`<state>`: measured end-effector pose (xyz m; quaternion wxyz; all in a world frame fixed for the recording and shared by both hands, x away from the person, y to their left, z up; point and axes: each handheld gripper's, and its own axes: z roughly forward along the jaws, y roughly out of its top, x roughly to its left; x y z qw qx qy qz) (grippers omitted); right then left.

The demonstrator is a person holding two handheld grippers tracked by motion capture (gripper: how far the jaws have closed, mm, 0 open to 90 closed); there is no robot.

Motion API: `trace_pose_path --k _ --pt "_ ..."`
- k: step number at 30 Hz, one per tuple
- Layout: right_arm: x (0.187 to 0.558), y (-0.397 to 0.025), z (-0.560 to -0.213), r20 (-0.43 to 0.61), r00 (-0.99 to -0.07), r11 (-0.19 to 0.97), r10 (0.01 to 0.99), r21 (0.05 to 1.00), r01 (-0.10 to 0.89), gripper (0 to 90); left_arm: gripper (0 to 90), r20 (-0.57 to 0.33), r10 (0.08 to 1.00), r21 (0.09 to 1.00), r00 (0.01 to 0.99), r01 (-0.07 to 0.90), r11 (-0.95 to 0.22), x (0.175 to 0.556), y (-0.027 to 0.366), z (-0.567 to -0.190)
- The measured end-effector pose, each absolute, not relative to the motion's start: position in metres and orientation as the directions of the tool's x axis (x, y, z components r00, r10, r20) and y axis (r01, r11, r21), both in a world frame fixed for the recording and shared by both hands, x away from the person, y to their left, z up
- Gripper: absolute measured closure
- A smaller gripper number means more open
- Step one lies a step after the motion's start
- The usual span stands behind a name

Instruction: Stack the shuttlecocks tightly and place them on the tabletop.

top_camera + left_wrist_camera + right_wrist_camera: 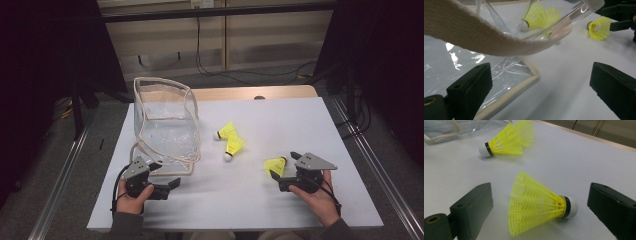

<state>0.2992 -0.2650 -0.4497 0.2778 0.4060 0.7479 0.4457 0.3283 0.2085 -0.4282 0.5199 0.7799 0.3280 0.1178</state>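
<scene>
At left of the high view, the left gripper (167,184) rests with jaws wide and empty just below the clear bag (167,122), which stands open with nothing visible inside. At centre, two shuttlecocks (231,140) lie touching on the table (310,125). At lower right, the right gripper (283,172) has jaws wide around a third shuttlecock (536,202), not yet closed. Judged: bagging likely intended; none done, three left.

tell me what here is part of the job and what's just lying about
Likely part of the job:
nearest shuttlecock, between the open right gripper jaws
two other shuttlecocks
clear bag, beside the open left gripper

Just lying about:
cables on the floor behind the table
</scene>
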Motion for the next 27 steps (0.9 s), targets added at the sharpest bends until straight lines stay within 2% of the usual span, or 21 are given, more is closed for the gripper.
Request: trace_pose_path --k 11,19,27 --pt "0.3036 -0.2648 -0.4515 -0.032 -0.523 0.277 0.852 0.875 0.397 11.2 3.8 -0.163 0.629 0.892 0.76 0.387 -0.236 0.3285 0.2089 -0.4283" --pt "0.3063 -0.2621 -0.4529 -0.026 -0.538 0.285 0.842 0.869 0.404 18.7 3.9 -0.166 0.63 0.893 0.759 0.386 -0.23 0.3286 0.2085 -0.4285" --pt "0.3067 -0.2616 -0.4534 -0.031 -0.527 0.289 0.849 0.862 0.416 18.7 3.8 -0.163 0.627 0.892 0.761 0.386 -0.236 0.3283 0.2092 -0.4288"
